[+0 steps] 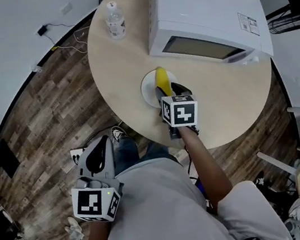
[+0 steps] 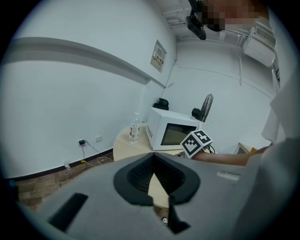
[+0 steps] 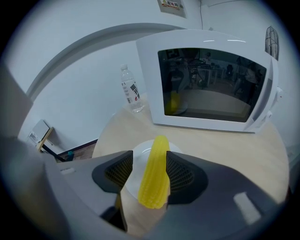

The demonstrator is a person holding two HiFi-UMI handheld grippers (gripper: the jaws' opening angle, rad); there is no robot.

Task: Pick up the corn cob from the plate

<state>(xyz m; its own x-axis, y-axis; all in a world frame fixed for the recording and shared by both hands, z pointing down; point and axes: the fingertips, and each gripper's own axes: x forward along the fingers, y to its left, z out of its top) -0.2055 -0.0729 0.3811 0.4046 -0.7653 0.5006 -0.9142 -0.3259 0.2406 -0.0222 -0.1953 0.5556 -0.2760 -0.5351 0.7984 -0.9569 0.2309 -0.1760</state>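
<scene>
A yellow corn cob [image 1: 161,79] lies on a small white plate [image 1: 148,90] on the round table, in front of the microwave. My right gripper [image 1: 172,91] reaches down over the plate's near side. In the right gripper view the corn cob [image 3: 154,174] stands between the jaws of this gripper [image 3: 149,172]. It rests against the right pad, with a gap to the left pad, so the gripper is open. The plate [image 3: 139,157] shows beneath it. My left gripper [image 1: 97,154] hangs off the table by the person's leg, its jaws [image 2: 153,176] shut with nothing in them.
A white microwave [image 1: 206,10] with its door closed fills the far side of the round wooden table [image 1: 123,64]. A plastic water bottle [image 1: 114,20] stands at the table's far left. Cables lie on the wood floor [image 1: 37,124] to the left.
</scene>
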